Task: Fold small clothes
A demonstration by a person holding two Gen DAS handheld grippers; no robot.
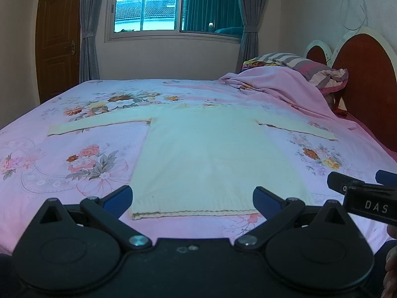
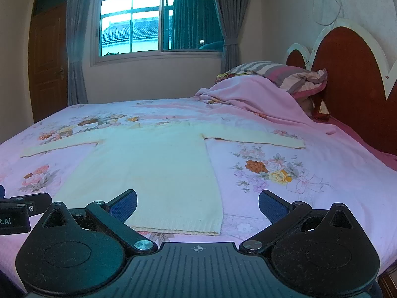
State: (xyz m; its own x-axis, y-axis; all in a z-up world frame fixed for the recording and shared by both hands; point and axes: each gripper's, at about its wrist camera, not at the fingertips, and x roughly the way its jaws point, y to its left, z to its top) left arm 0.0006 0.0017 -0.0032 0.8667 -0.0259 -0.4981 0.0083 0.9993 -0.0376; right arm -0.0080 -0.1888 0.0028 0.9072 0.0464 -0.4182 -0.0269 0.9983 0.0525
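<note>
A cream long-sleeved sweater [image 1: 203, 154] [image 2: 151, 168] lies flat on the bed, both sleeves spread out sideways and its ribbed hem toward me. My left gripper [image 1: 193, 198] stands open just above the hem, its blue pads wide apart with nothing between them. In the right wrist view my right gripper [image 2: 197, 206] is open too, over the sweater's near right corner and clear of the cloth. The right gripper's body [image 1: 367, 198] shows at the right edge of the left wrist view, and the left gripper's body [image 2: 15, 211] at the left edge of the right wrist view.
The bed carries a pink floral sheet [image 1: 74, 154] [image 2: 310, 173]. A heaped pink blanket [image 1: 280, 87] and striped pillows [image 2: 280, 74] lie by the red headboard [image 2: 352, 74] at the right. A window [image 1: 153, 7] and a wooden door [image 1: 57, 39] stand beyond the bed.
</note>
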